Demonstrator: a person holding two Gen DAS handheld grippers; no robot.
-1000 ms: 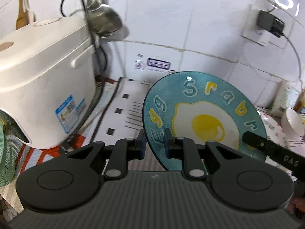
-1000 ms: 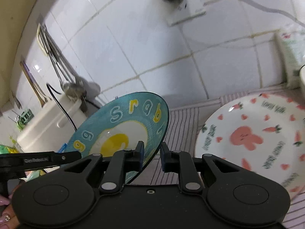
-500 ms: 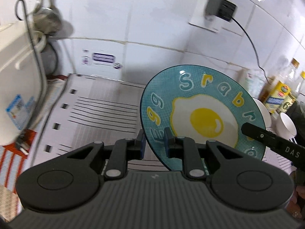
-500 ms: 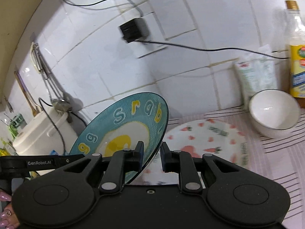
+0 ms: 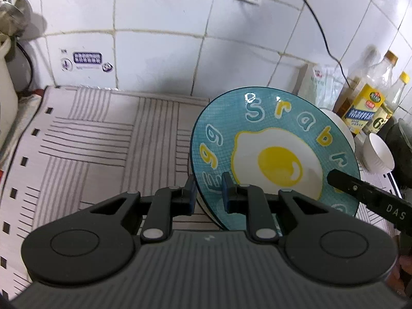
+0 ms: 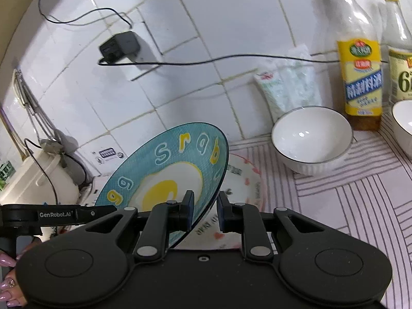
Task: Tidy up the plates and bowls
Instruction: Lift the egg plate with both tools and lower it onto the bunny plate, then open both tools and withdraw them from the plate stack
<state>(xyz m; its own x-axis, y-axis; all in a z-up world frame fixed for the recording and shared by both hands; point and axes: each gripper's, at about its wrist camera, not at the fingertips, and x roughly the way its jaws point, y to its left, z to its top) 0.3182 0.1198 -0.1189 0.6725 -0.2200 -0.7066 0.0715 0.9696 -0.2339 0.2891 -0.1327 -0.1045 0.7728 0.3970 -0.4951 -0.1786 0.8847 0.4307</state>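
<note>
A teal plate (image 5: 273, 159) with a fried-egg picture and letters hangs tilted above the counter, held from both sides. My left gripper (image 5: 208, 193) is shut on its left rim. My right gripper (image 6: 206, 206) is shut on the opposite rim of the teal plate (image 6: 170, 170); one of its fingers (image 5: 360, 193) shows in the left wrist view. Under the teal plate lies a white plate (image 6: 244, 180) with pink hearts, partly hidden. A white bowl (image 6: 311, 141) stands just beyond it, and a second white bowl (image 6: 404, 126) sits at the right edge.
Two sauce bottles (image 6: 360, 72) and a packet (image 6: 285, 90) stand against the tiled wall. A charger and cable (image 6: 121, 46) hang from a socket. A white rice cooker (image 6: 38, 180) stands far left. A striped mat (image 5: 103, 141) covers the counter. A hand (image 6: 10, 283) holds the left gripper.
Both grippers have carried the teal plate to the right along the counter. The rice cooker slid out of the left wrist view; the bowls and bottles came into view.
</note>
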